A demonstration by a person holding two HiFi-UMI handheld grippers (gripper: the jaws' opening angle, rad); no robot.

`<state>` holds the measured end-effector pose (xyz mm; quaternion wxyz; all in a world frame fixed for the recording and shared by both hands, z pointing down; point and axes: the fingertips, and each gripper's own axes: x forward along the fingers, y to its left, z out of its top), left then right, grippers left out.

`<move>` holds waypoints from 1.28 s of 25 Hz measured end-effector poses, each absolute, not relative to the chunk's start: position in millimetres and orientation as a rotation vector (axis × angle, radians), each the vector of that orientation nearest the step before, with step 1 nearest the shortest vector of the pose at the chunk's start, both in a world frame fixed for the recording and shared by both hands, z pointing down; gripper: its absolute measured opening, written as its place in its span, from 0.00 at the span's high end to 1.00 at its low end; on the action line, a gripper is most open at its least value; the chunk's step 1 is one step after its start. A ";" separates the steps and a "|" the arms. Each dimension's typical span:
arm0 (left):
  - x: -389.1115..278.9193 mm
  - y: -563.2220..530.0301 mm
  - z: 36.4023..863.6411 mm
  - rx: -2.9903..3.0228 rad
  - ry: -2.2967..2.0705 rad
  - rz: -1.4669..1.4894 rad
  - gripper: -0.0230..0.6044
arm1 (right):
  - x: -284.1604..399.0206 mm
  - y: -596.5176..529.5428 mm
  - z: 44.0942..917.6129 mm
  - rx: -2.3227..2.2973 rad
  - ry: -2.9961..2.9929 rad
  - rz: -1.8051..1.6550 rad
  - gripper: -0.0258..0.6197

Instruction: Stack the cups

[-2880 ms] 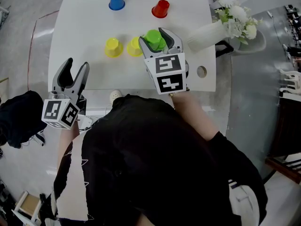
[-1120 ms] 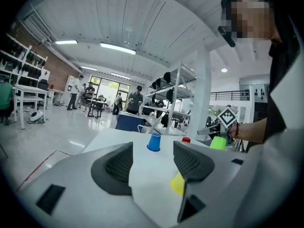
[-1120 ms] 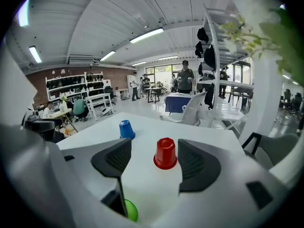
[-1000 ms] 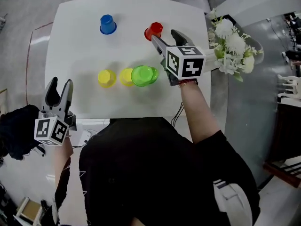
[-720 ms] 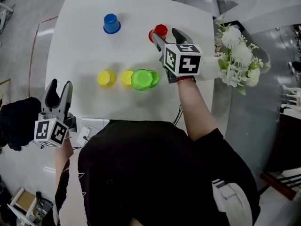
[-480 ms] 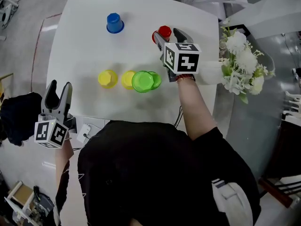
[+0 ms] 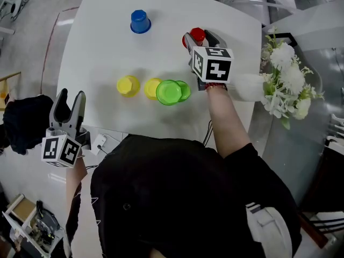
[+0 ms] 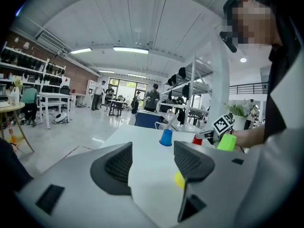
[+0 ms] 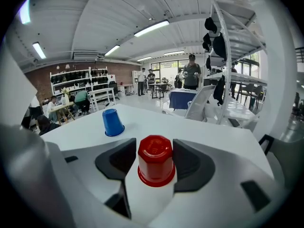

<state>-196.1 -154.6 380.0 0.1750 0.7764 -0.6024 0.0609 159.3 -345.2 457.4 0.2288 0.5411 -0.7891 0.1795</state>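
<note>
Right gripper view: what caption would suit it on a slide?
Right claw closed on an upside-down red cup on the white table, blue cup beyond.

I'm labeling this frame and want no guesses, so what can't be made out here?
Right gripper view: whether the right hand-held gripper pinches the red cup; the cup covers the contact.
Head view: whether the green cup caps a stack; its top hides what's below.
Left gripper view: one yellow cup, half behind a jaw.

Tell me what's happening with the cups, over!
Left gripper open, empty. Right gripper straddling red cup, grip unclear. Cup upside down on table. Nothing blocking.
</note>
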 end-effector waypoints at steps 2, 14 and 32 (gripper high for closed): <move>-196.5 -152.5 380.7 2.195 -1.712 0.173 0.51 | 159.8 -346.2 457.1 1.497 -2.169 0.485 0.60; -195.3 -134.7 381.4 2.180 -1.739 0.135 0.51 | 160.1 -338.8 450.5 1.491 -2.169 0.456 0.61; -182.8 -144.7 355.9 2.316 -1.656 0.034 0.51 | 143.2 -302.8 351.1 1.570 -2.299 0.323 0.62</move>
